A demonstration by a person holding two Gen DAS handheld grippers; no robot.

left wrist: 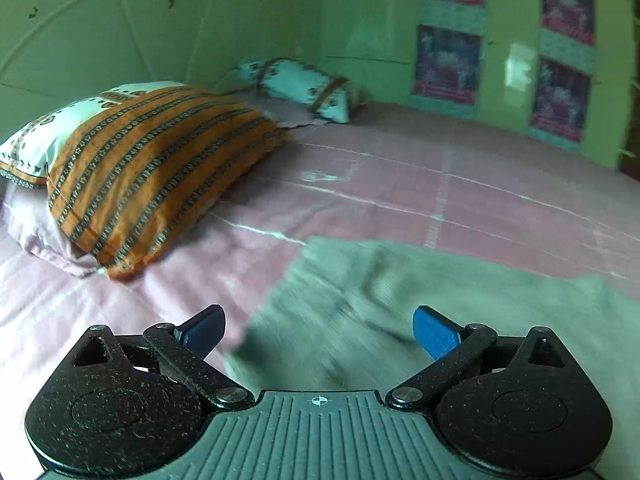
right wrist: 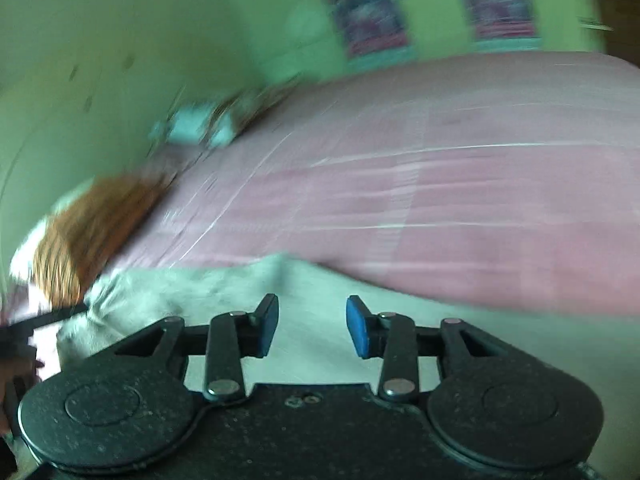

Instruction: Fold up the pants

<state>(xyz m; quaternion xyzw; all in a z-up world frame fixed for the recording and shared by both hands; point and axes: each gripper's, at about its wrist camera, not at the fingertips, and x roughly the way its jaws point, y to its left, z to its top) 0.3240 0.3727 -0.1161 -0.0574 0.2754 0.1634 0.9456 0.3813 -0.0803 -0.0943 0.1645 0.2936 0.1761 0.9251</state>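
- We are in a home bedroom: a bed [left wrist: 400, 184] under a pink checked sheet fills both views.
- We see an orange striped pillow [left wrist: 152, 168] and a pale patterned bolster [left wrist: 300, 88] at its head.
- Green walls [left wrist: 120, 20] close it in, with dark posters [left wrist: 446, 60] pasted on the far one.

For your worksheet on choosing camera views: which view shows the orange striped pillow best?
The left wrist view. There the orange striped pillow is sharp, its stripes clear, resting on the pink bedsheet. The right wrist view shows it only as a motion-blurred orange patch near the left edge, without readable pattern.
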